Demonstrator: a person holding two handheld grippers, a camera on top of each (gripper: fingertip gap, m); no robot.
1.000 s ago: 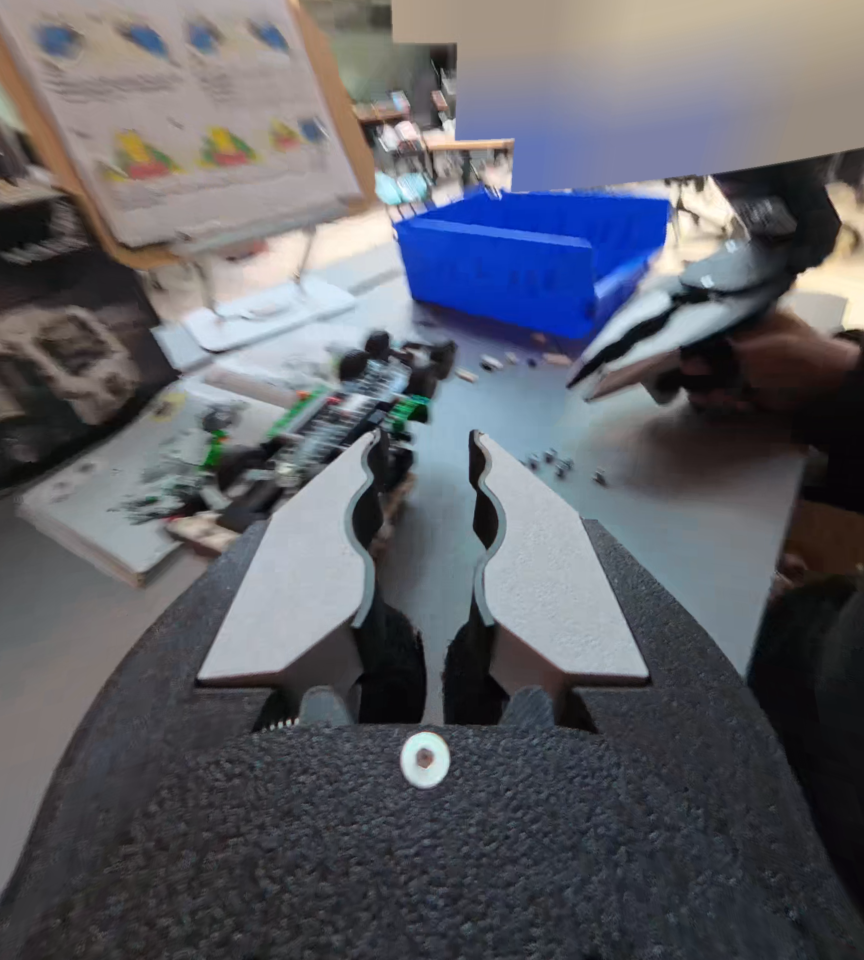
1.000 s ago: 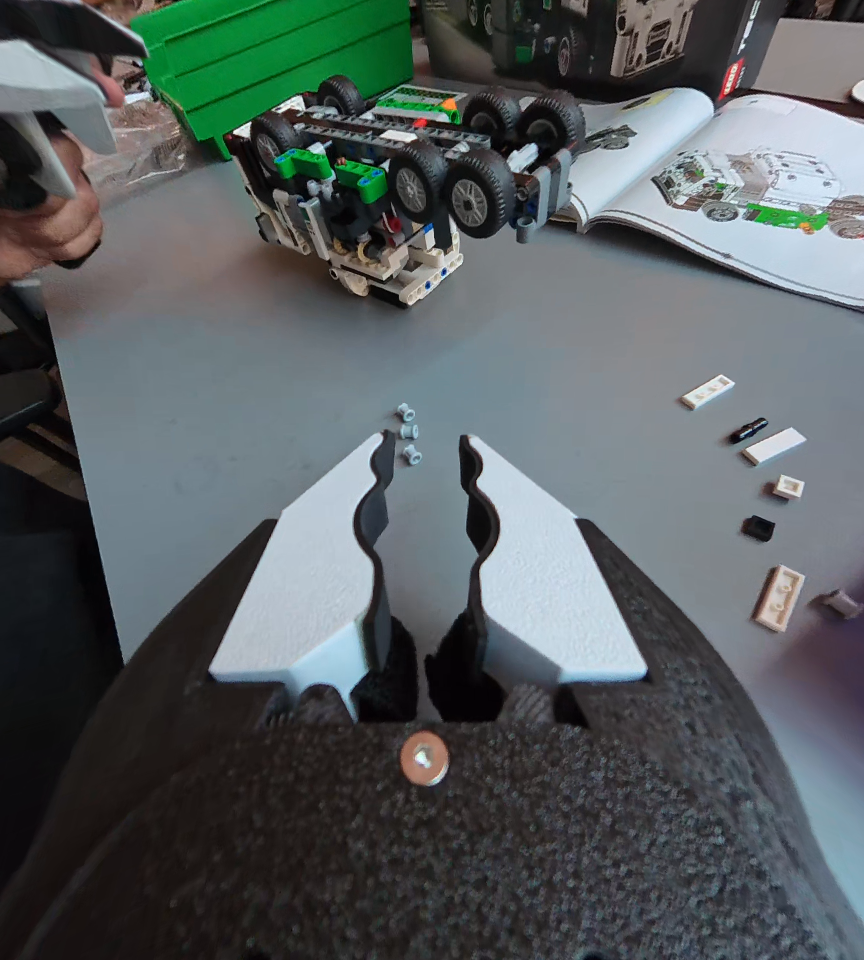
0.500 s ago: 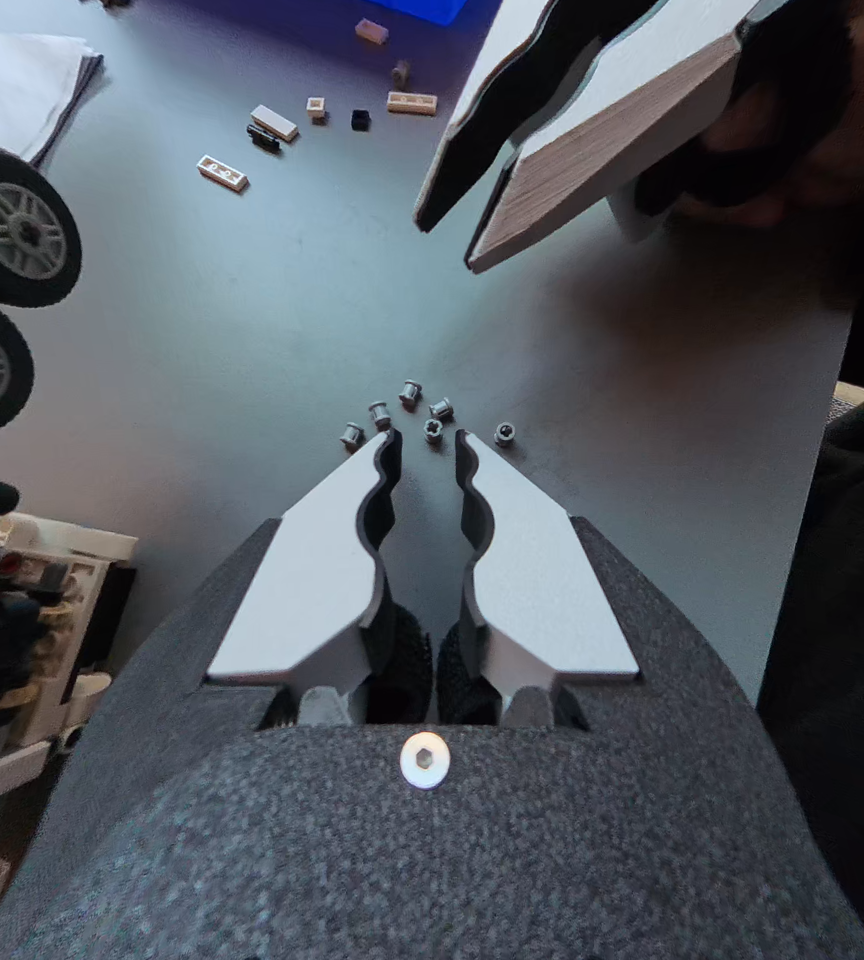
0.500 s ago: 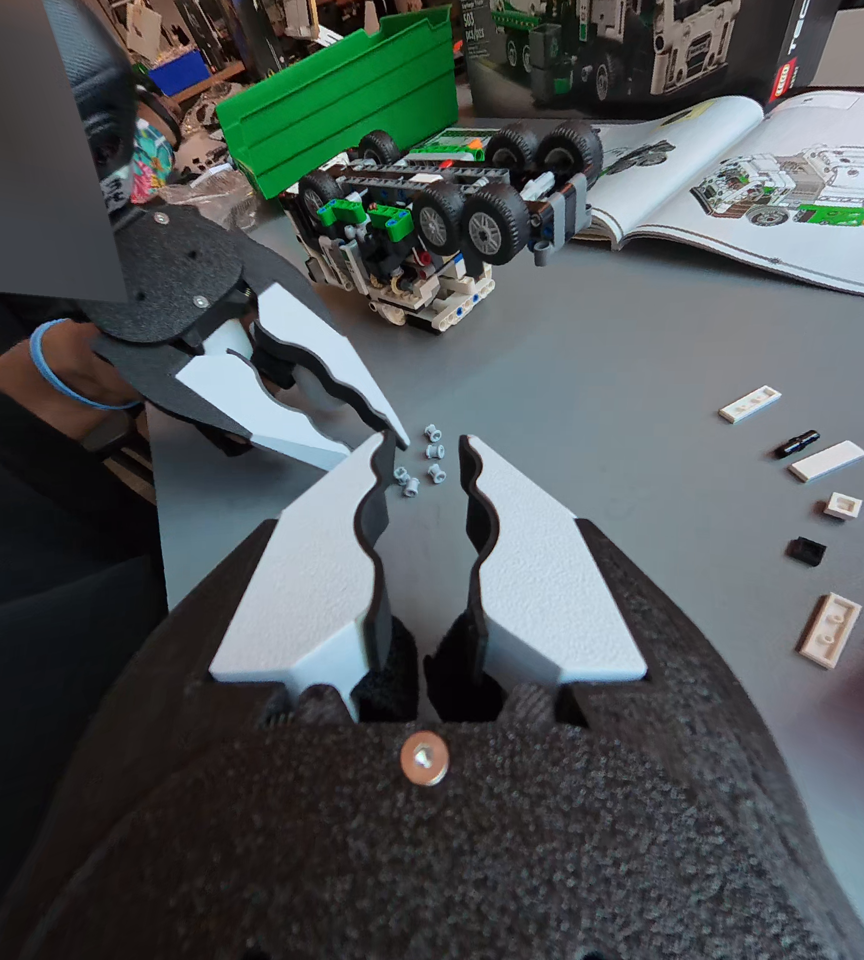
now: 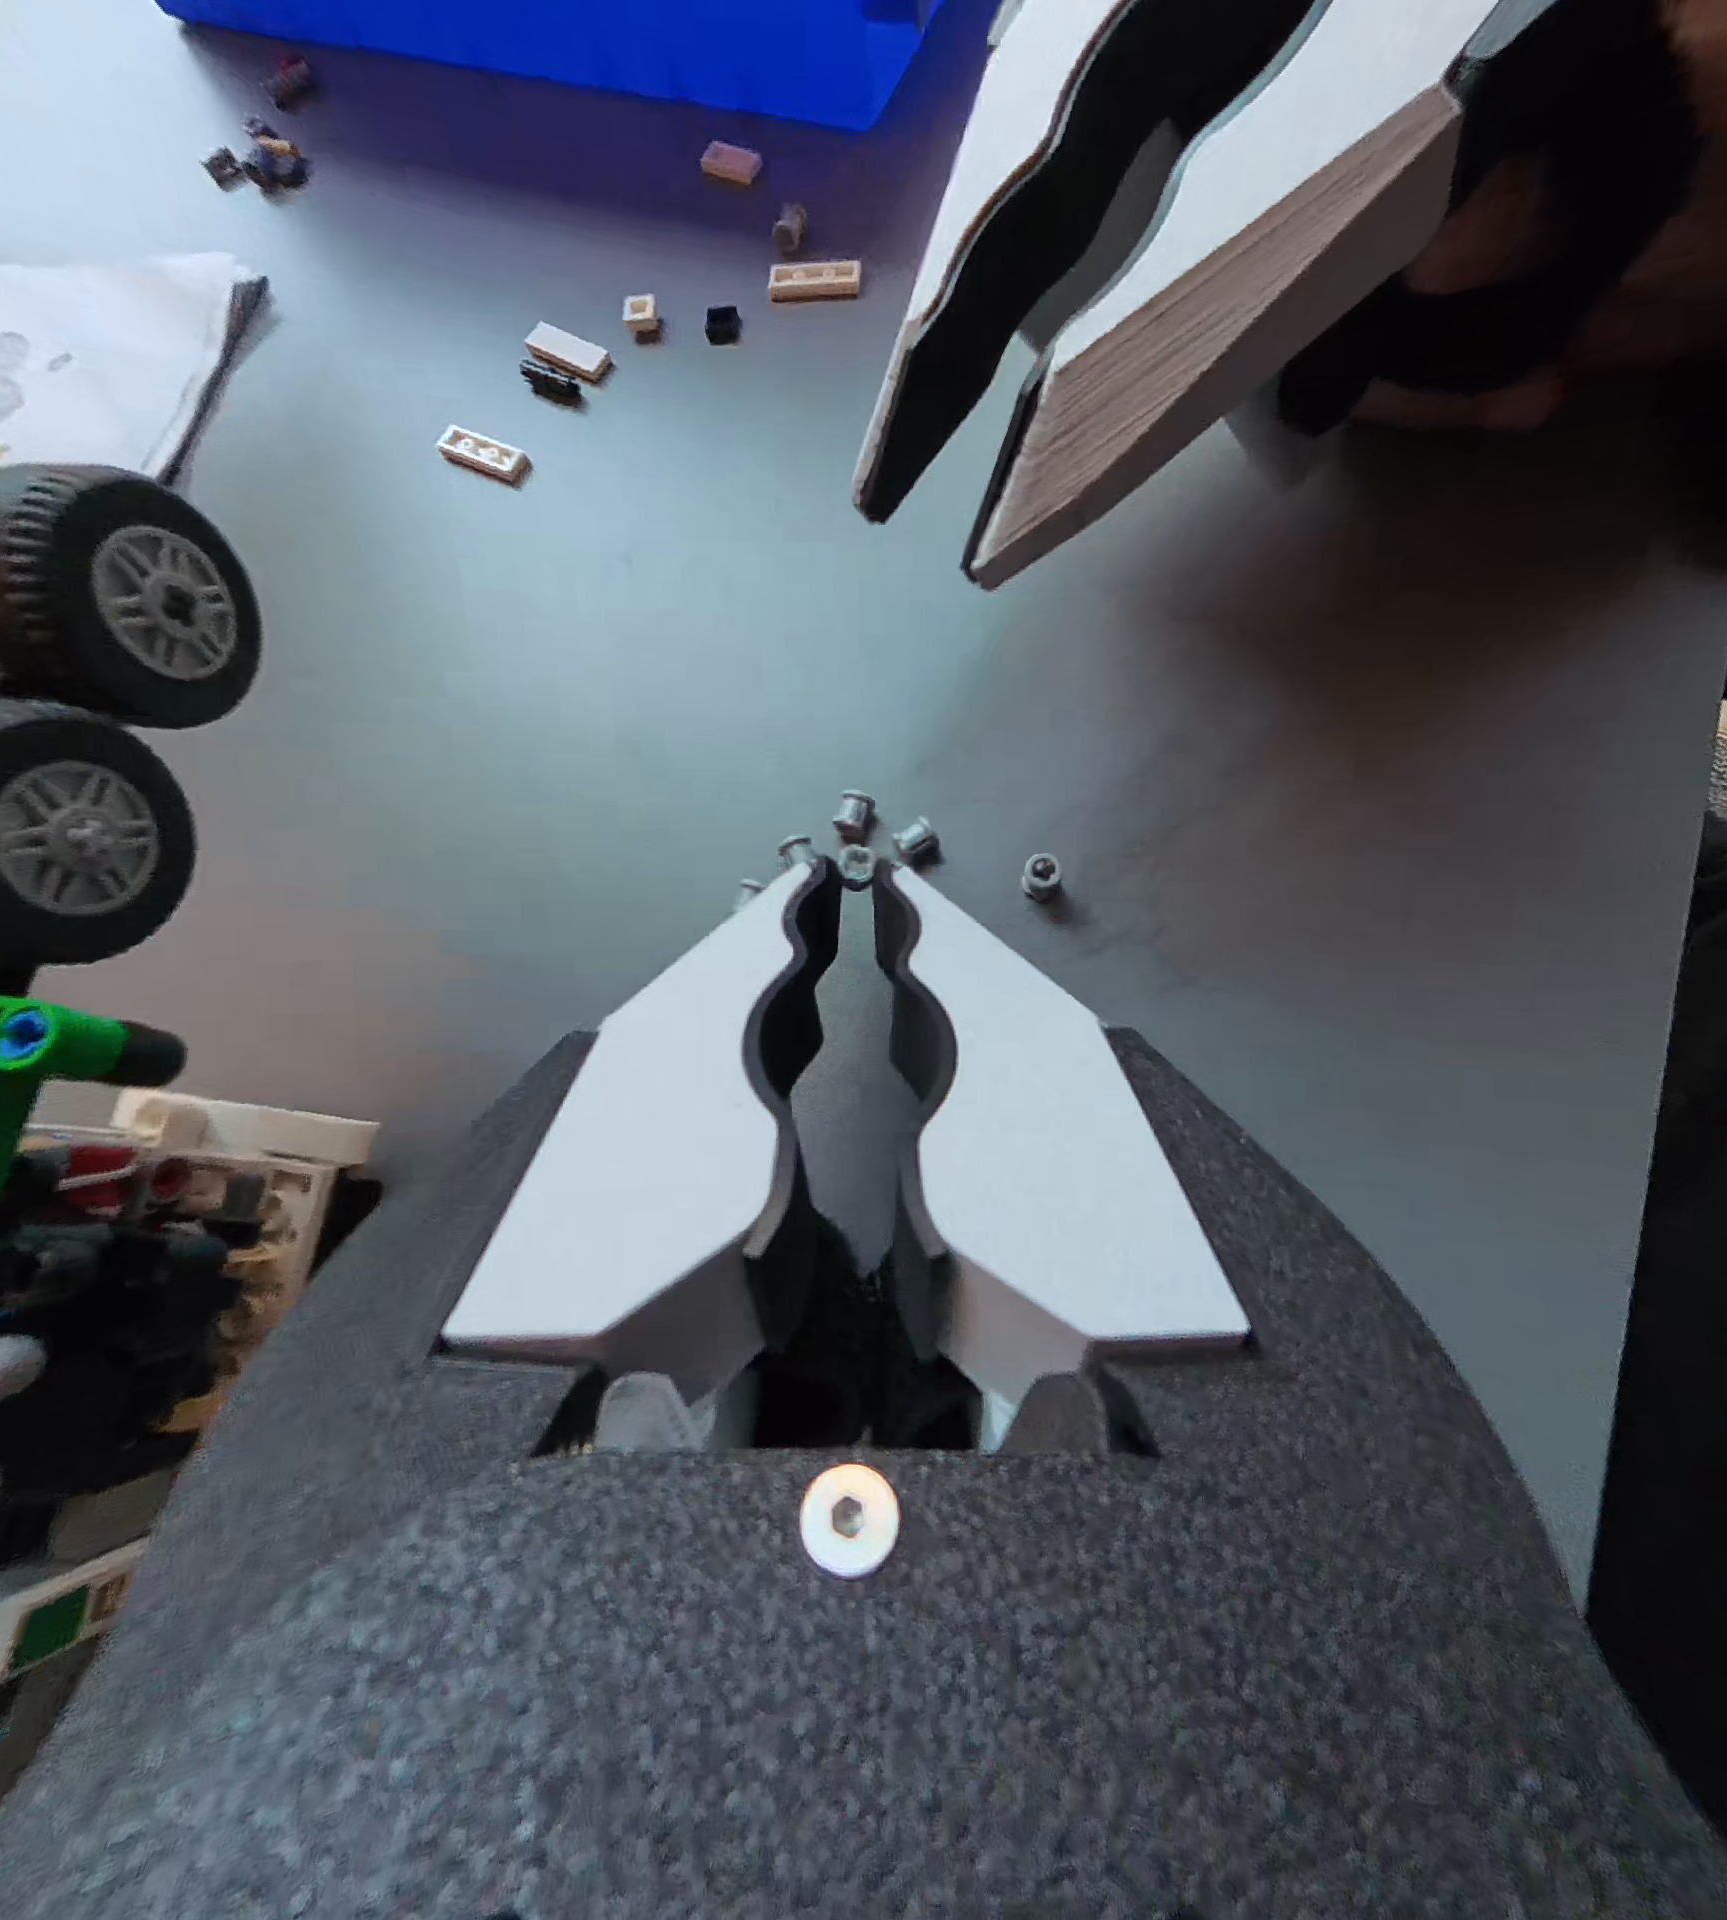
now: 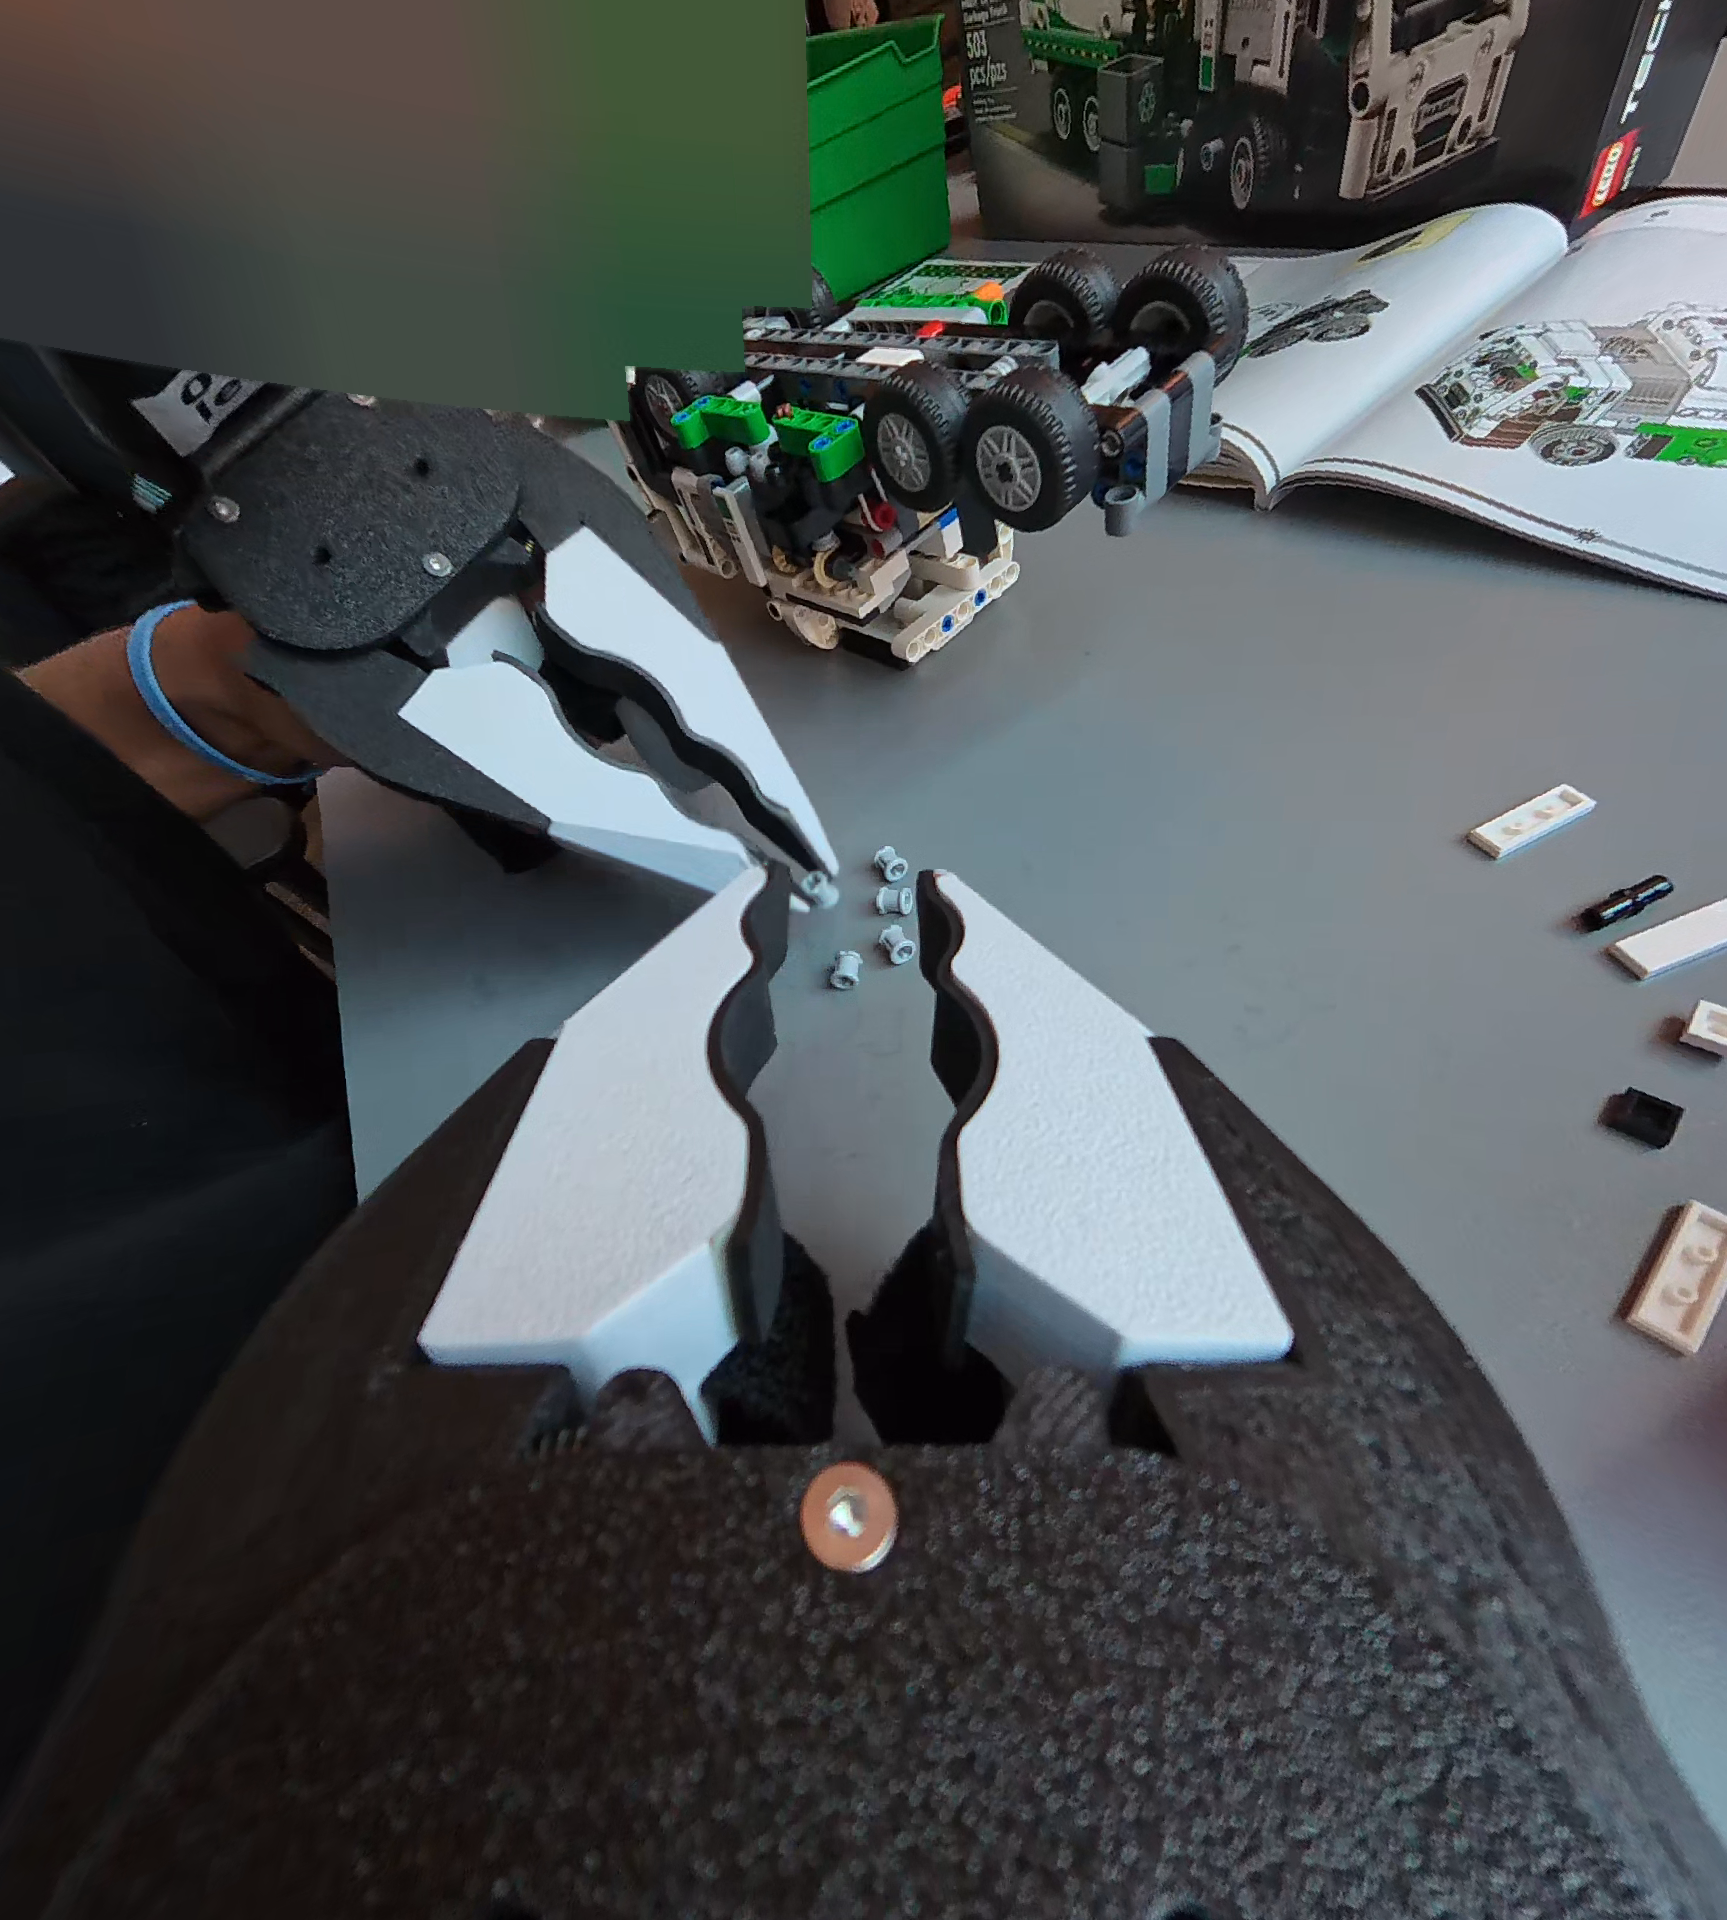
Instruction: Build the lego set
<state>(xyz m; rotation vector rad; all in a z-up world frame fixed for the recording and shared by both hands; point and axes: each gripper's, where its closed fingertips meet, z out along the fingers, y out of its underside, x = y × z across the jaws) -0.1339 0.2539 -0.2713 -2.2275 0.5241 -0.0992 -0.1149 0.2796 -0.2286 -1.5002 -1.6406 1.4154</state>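
Observation:
Several small grey bushes (image 6: 895, 900) lie in a cluster on the grey table (image 6: 1306, 748). My left gripper (image 5: 856, 881) is low over the cluster, its jaws closed on one grey bush (image 5: 856, 864). It also shows in the right wrist view (image 6: 815, 881), coming in from the left with the bush (image 6: 818, 888) at its tips. My right gripper (image 6: 846, 883) is open and empty, its fingers on either side of the cluster and above it. It shows at the top right of the left wrist view (image 5: 926, 540). The part-built truck (image 6: 900, 468) lies wheels-up behind.
An open instruction booklet (image 6: 1461, 395) and the set's box (image 6: 1306, 94) lie at the back right, a green bin (image 6: 874, 135) behind the truck. A row of small white, black and tan pieces (image 6: 1688, 937) lies right. A blue bin (image 5: 578, 42) stands beyond. The table edge (image 5: 1669, 1039) is close.
My left gripper swung down from the truck to the bush cluster, and its jaws have narrowed onto one bush. The right gripper has stayed open over the cluster.

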